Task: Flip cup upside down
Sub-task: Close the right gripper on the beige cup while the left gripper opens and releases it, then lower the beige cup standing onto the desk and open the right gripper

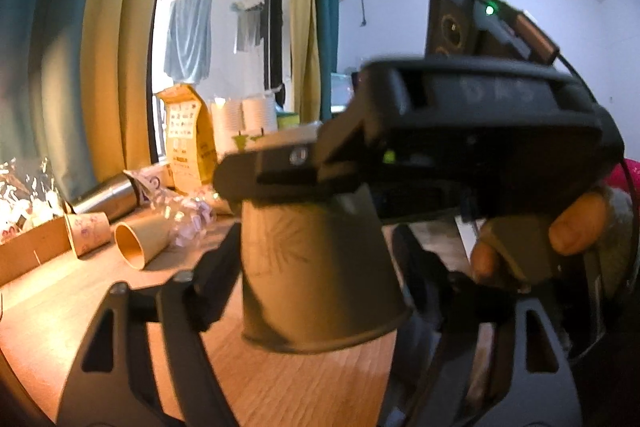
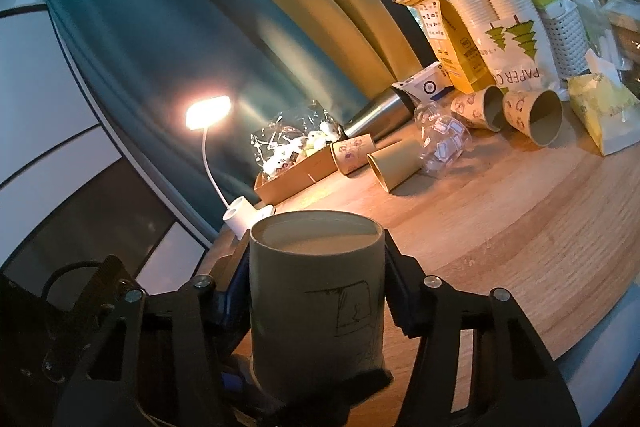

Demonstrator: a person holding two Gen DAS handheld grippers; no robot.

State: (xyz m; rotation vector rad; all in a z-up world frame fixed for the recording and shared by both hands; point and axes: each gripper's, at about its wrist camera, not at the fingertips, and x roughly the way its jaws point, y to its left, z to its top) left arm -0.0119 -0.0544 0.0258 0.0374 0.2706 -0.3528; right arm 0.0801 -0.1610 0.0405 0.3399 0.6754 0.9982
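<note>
A paper cup (image 1: 316, 267) is held upside down, rim low and base up, just above the wooden table (image 1: 288, 379). My right gripper (image 1: 280, 171) is shut on its narrow base end, seen from the side in the left wrist view. In the right wrist view the cup (image 2: 316, 303) stands between the right gripper's fingers (image 2: 316, 291), recessed base toward the camera. My left gripper (image 1: 316, 291) has its fingers on both sides of the cup's lower body; whether they press it I cannot tell.
Several paper cups (image 2: 532, 117) lie on their sides at the table's back, with a steel flask (image 2: 380, 115), a clear bottle (image 2: 442, 141), a yellow box (image 2: 452, 43), a cup sleeve pack (image 2: 508, 39), a cardboard tray (image 2: 296, 171) and a lit lamp (image 2: 208, 113).
</note>
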